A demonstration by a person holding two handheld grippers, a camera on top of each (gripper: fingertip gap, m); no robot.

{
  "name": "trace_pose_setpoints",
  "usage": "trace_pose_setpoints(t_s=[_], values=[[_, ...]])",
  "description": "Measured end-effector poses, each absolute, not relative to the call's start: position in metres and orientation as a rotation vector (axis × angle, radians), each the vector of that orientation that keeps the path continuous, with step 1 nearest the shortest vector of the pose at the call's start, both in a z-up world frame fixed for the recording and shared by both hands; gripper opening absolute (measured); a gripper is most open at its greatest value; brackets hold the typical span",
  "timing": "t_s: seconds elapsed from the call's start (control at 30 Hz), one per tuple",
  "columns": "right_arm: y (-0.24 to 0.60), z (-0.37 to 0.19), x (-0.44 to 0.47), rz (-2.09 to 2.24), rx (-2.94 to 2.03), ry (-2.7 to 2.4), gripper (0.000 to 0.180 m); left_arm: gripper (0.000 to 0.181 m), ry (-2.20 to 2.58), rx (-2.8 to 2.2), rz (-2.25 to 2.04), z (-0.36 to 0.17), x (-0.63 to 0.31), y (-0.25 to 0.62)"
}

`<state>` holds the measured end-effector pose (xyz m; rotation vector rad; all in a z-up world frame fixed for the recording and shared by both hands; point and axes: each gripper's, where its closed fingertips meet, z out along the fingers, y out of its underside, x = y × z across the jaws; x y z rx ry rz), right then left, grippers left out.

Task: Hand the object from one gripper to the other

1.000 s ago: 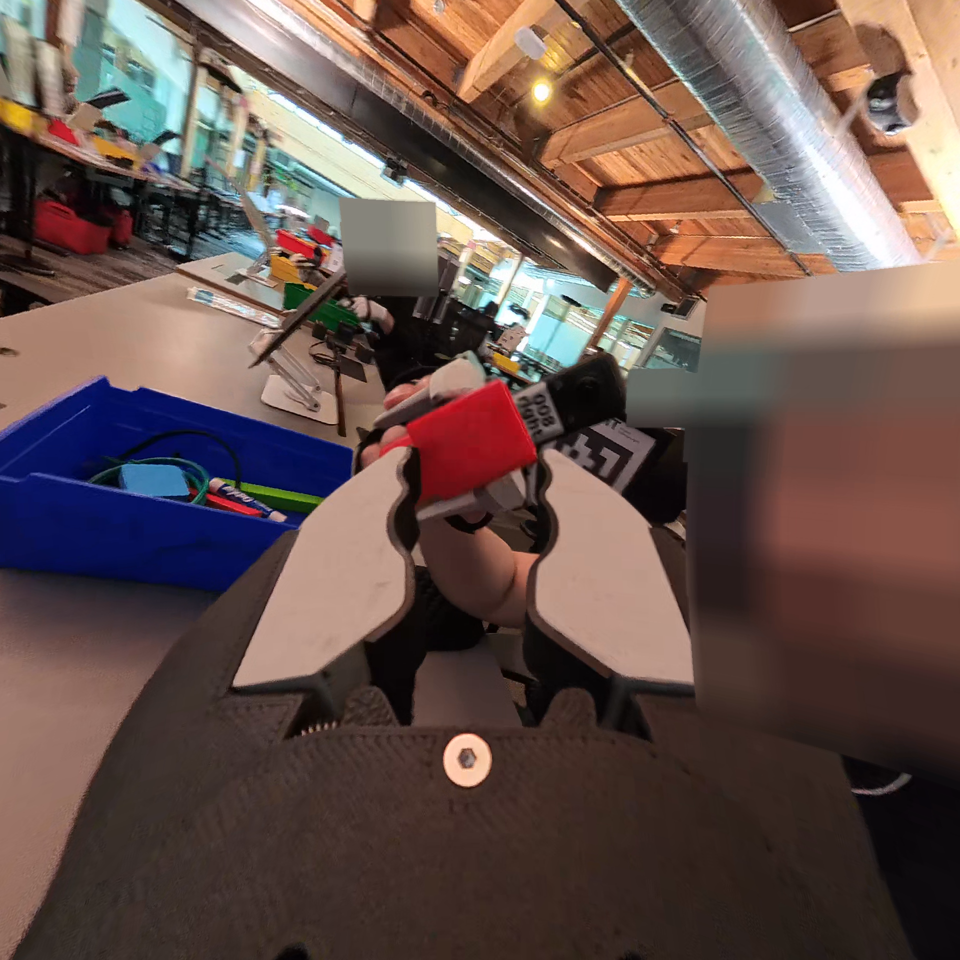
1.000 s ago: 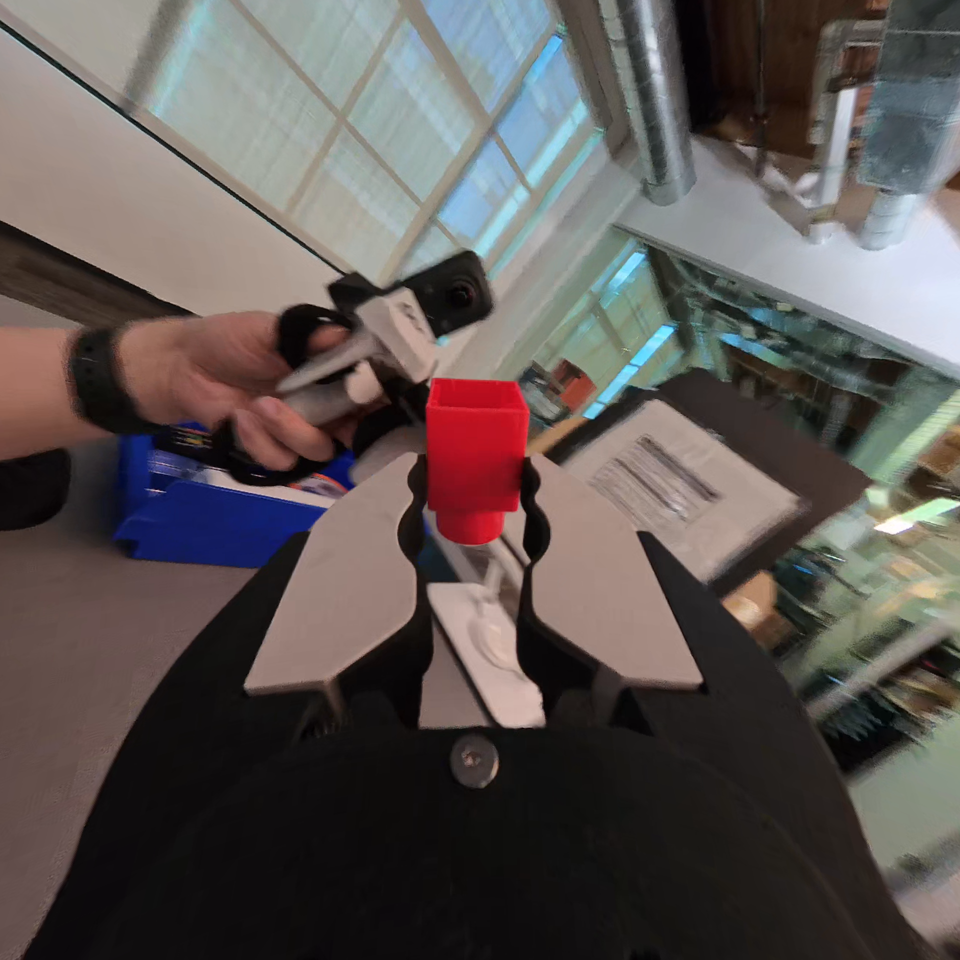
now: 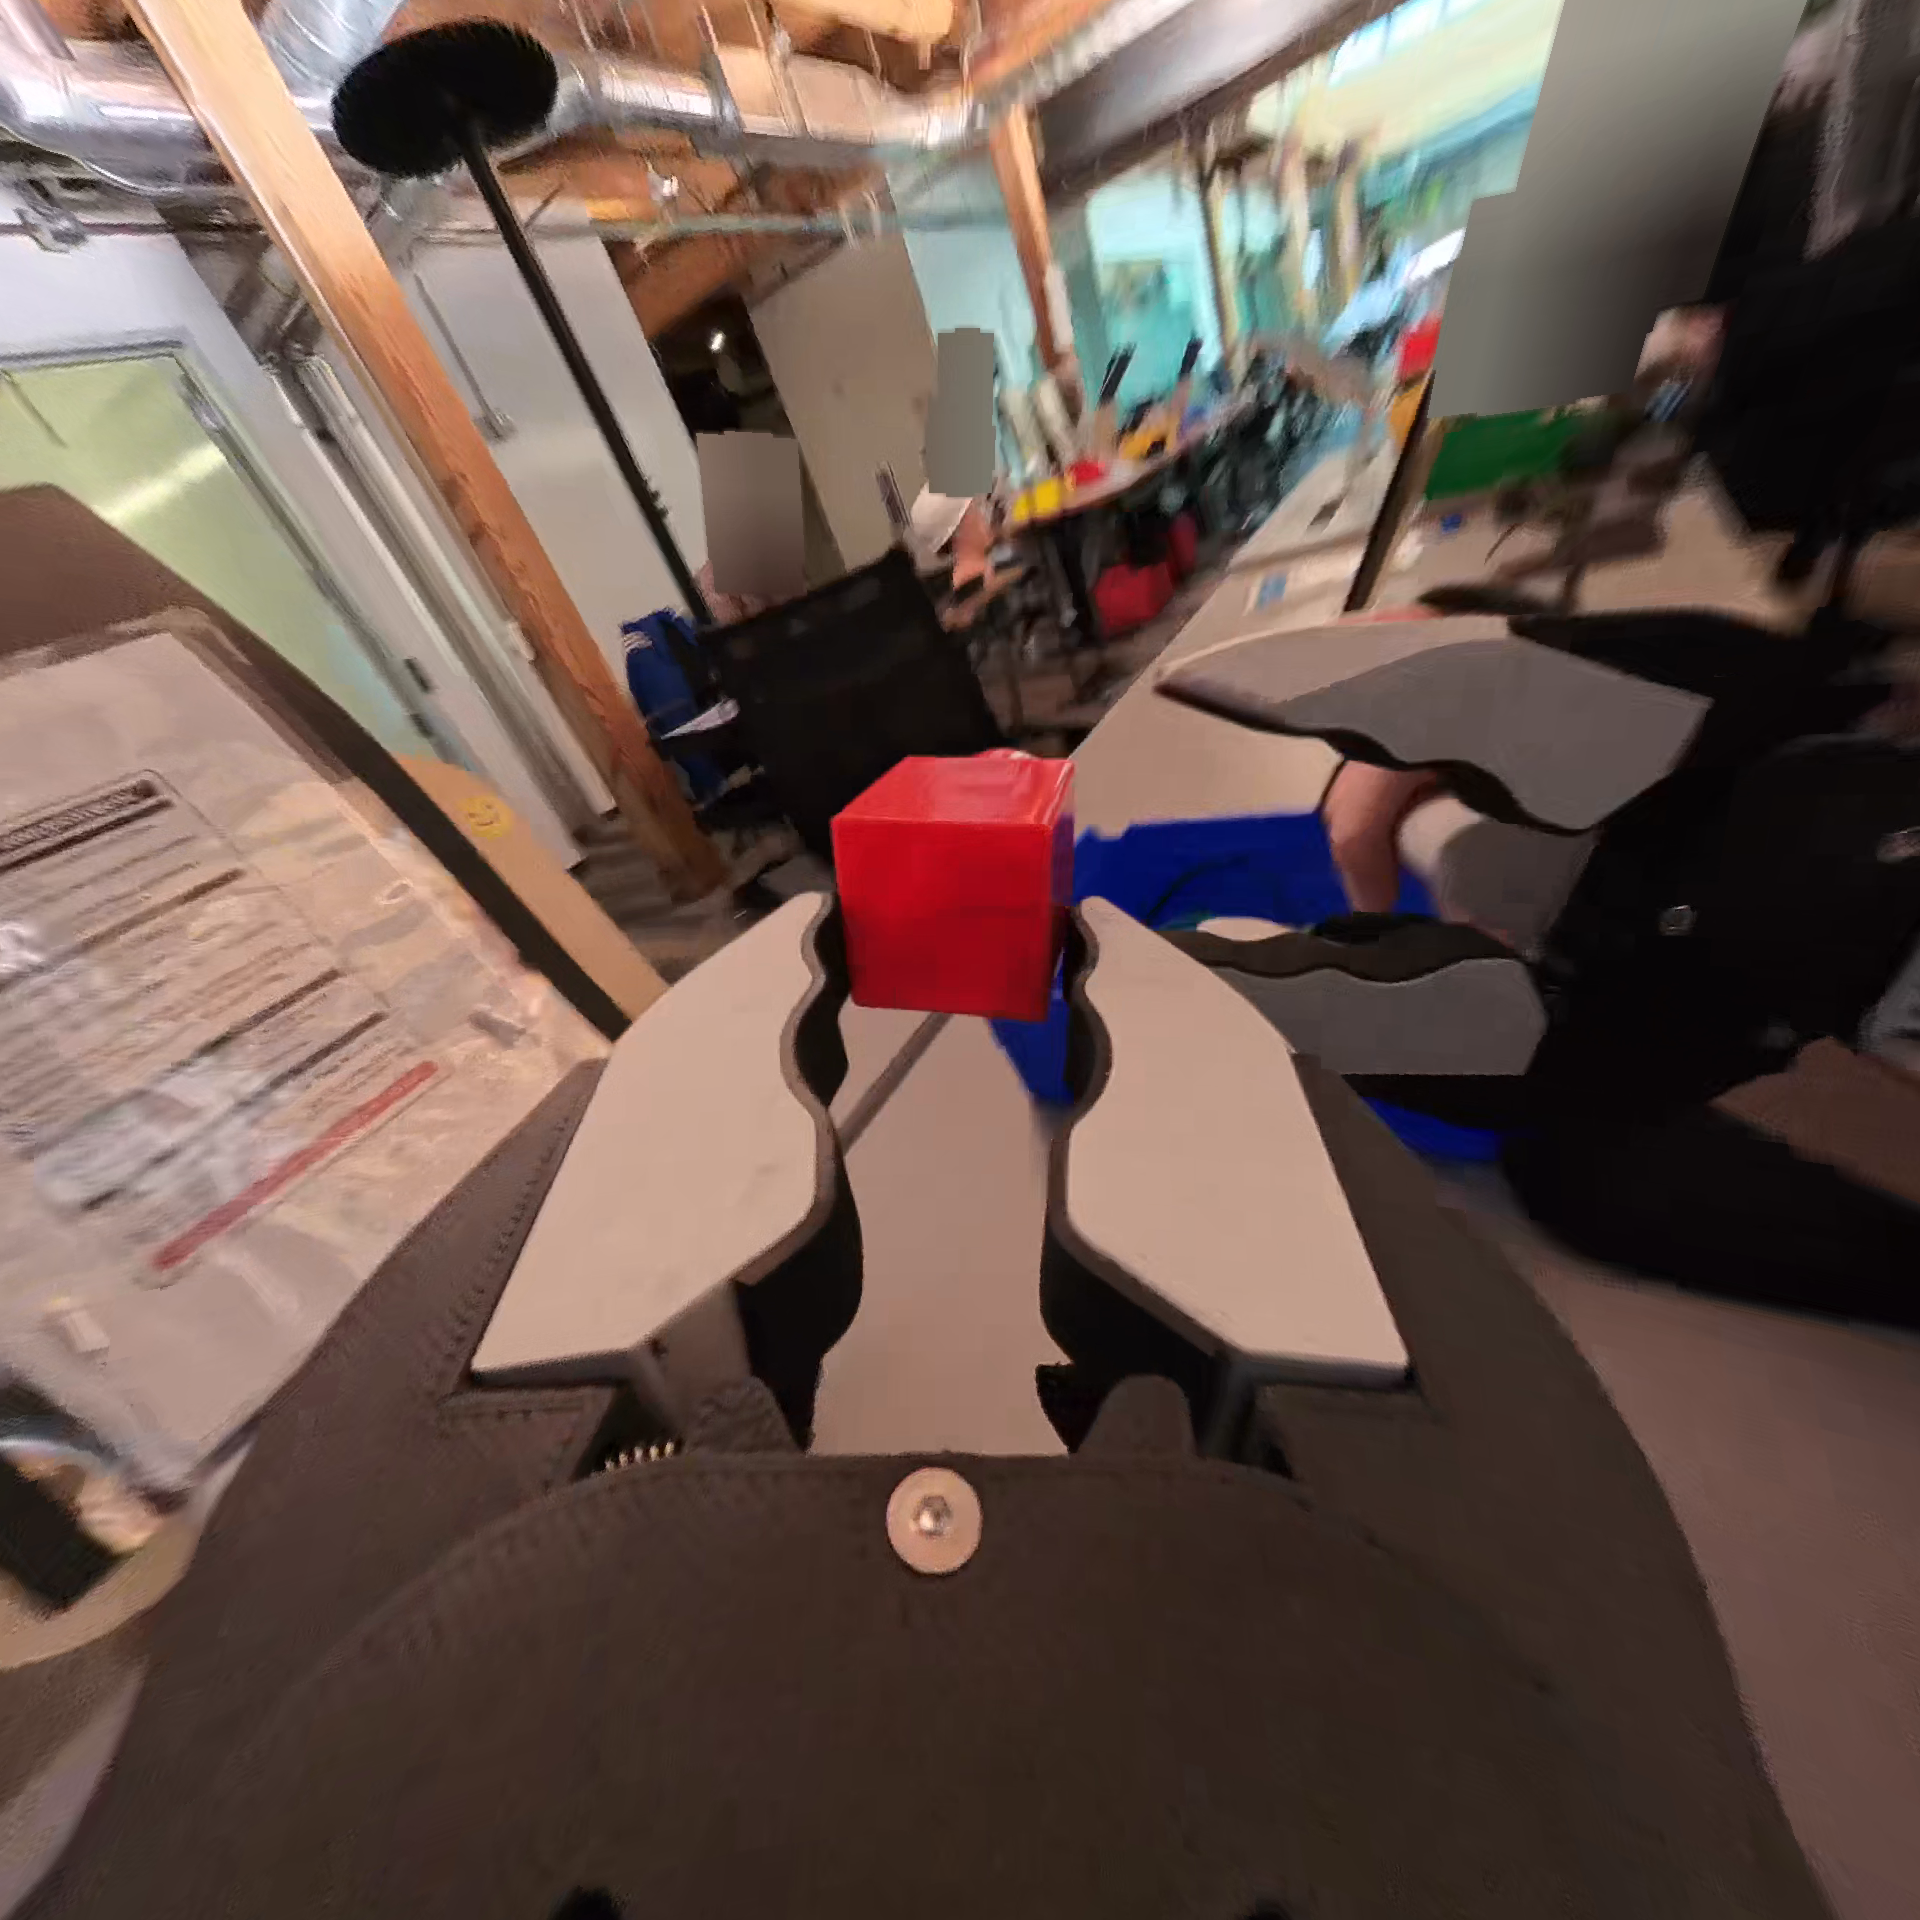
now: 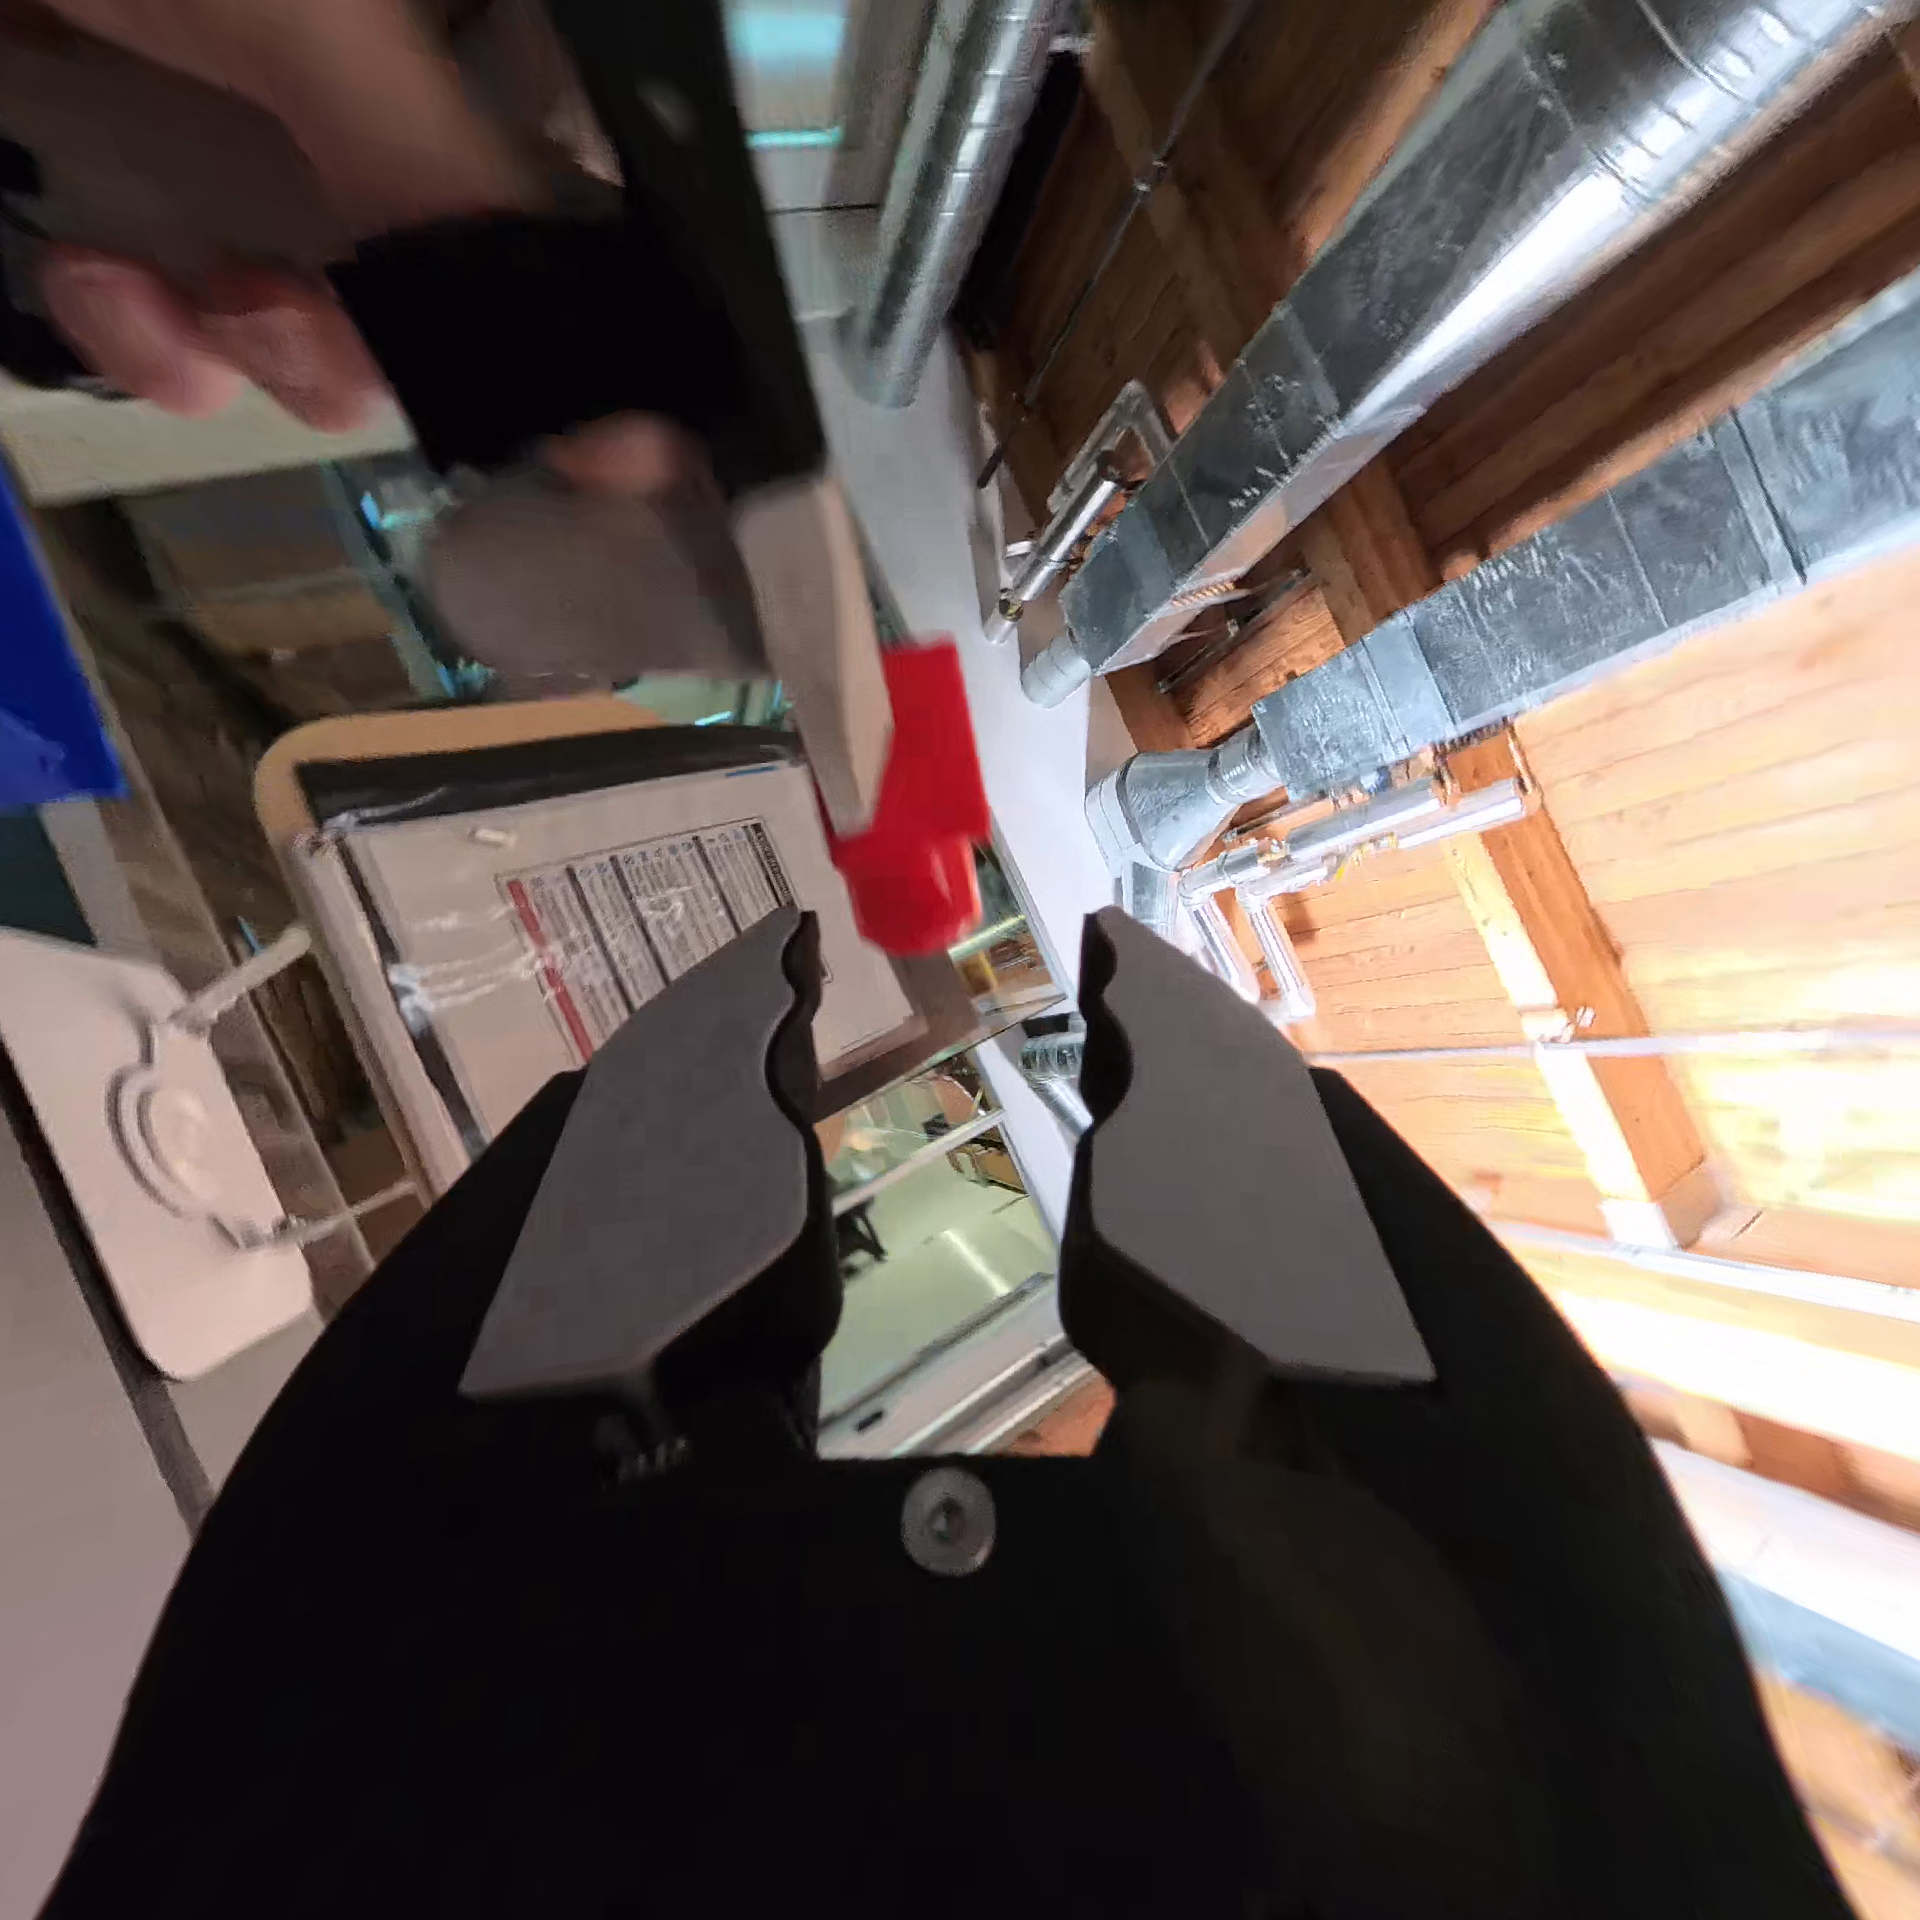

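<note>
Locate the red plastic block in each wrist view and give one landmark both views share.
Left wrist view: the red plastic block sits at centre, clamped between the left gripper fingertips.
Right wrist view: the block lies just above centre, beyond the open right gripper, beside a grey finger of the other gripper.
Shared landmark: the blue plastic bin.

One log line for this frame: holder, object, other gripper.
holder: left gripper, shut on red block | right gripper: jaws open, empty, apart from block | handover: done
</note>
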<state>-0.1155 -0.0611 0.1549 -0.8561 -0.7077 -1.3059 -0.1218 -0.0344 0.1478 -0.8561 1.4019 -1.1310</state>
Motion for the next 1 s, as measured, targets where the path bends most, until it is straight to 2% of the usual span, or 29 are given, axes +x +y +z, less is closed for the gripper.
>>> trace_pose_setpoints(t_s=[0.03, 0.1, 0.2, 0.3, 0.4, 0.57, 0.7, 0.8, 1.0], values=[[-0.066, 0.161, -0.109, -1.252, -0.845, -0.655, 0.051, 0.038, 1.393, -0.867, -1.263, 0.154, -0.128, -0.036], [-0.073, 0.166, -0.101, -1.075, -0.834, -0.593, 0.051, 0.039, 1.358, -0.851, -1.586, 0.170, -0.141, -0.042], [-0.076, 0.166, -0.105, -0.568, -0.913, -0.559, 0.047, 0.038, 1.295, -0.752, -1.946, 0.187, -0.159, -0.045], [-0.082, 0.168, -0.129, 0.095, -1.004, -0.552, 0.047, 0.038, 1.383, -0.713, -2.075, 0.178, -0.158, -0.055], [-0.089, 0.180, -0.131, 0.469, -0.974, -0.437, 0.047, 0.038, 1.405, -0.694, -2.149, 0.172, -0.153, -0.065], [-0.082, 0.175, -0.135, 0.491, -0.993, -0.407, 0.046, 0.038, 1.446, -0.708, -2.173, 0.161, -0.144, -0.079], [-0.082, 0.172, -0.140, 0.466, -0.979, -0.420, 0.028, 0.038, 1.473, -0.704, -2.171, 0.158, -0.142, -0.087], [-0.085, 0.173, -0.138, 0.498, -0.966, -0.420, 0.025, 0.037, 1.513, -0.703, -2.135, 0.154, -0.141, -0.091], [-0.095, 0.174, -0.123, 0.793, -1.103, -0.488, 0.026, 0.076, 1.601, -0.702, -1.785, 0.142, -0.136, -0.085]])
